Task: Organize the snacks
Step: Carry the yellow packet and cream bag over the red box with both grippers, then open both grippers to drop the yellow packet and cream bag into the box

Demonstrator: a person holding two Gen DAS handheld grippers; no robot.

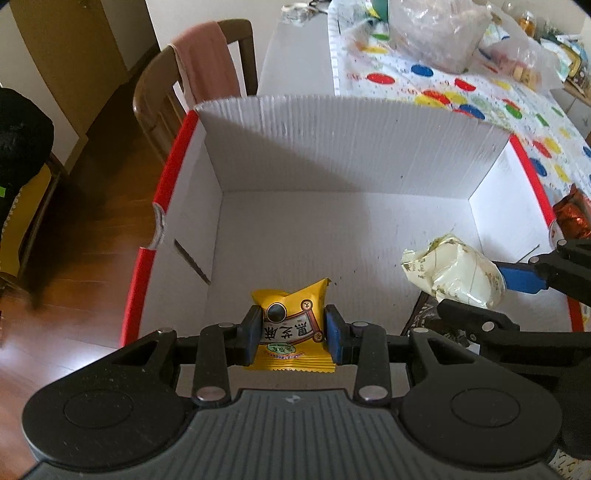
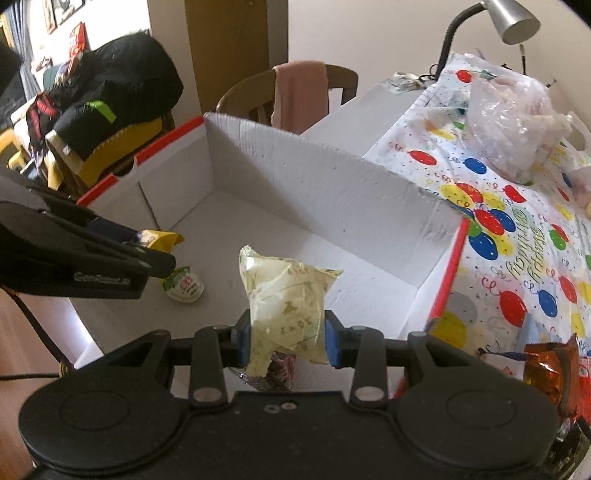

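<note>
My left gripper [image 1: 293, 338] is shut on a yellow snack packet [image 1: 291, 325] and hangs over the near left part of a white cardboard box [image 1: 351, 147] with red edges. The right gripper [image 2: 288, 338] is shut on a cream-coloured snack packet [image 2: 286, 295], also over the box, to the right of the left one. In the left wrist view that cream packet [image 1: 454, 273] shows at the right between blue pads. A small white and green snack [image 2: 183, 286] lies on the box floor below the left gripper [image 2: 159, 254]. A dark wrapper [image 2: 273, 373] lies under the cream packet.
The box stands on a table with a balloon-print cloth [image 2: 517, 258]. A shiny orange packet [image 2: 550, 369] lies right of the box. A clear plastic bag [image 2: 513, 118] and a desk lamp [image 2: 513, 18] stand farther back. A wooden chair with pink cloth [image 1: 207, 66] is behind the box.
</note>
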